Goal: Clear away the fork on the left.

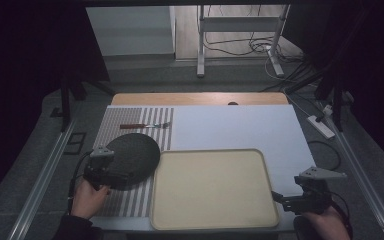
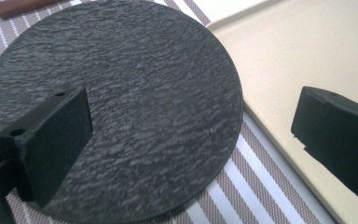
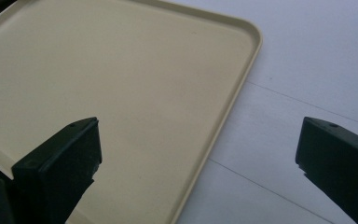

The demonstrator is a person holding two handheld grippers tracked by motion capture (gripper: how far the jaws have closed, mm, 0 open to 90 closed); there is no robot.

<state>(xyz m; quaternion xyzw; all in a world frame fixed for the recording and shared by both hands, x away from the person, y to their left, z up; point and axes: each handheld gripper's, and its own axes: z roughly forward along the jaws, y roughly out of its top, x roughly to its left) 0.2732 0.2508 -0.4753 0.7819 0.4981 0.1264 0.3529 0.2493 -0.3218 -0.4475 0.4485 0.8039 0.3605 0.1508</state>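
Observation:
A round black slate plate [image 1: 135, 154] [image 2: 140, 88] lies on a striped placemat [image 1: 130, 117] [image 2: 256, 186] at the left. Just right of it sits an empty beige tray [image 1: 212, 187] [image 2: 307, 56] [image 3: 121, 79]. My left gripper [image 1: 124, 176] [image 2: 191, 140] is open at the plate's near edge, with one jaw over the slate and the other over the tray's rim. My right gripper [image 1: 278, 198] [image 3: 196, 163] is open and empty at the tray's near right corner, its jaws astride the rim.
A utensil with a brown handle [image 1: 142, 126] [image 2: 18, 6] lies on the placemat beyond the plate. A white mat [image 1: 240, 127] [image 3: 307, 60] covers the table behind and right of the tray. Metal rails run along both table sides.

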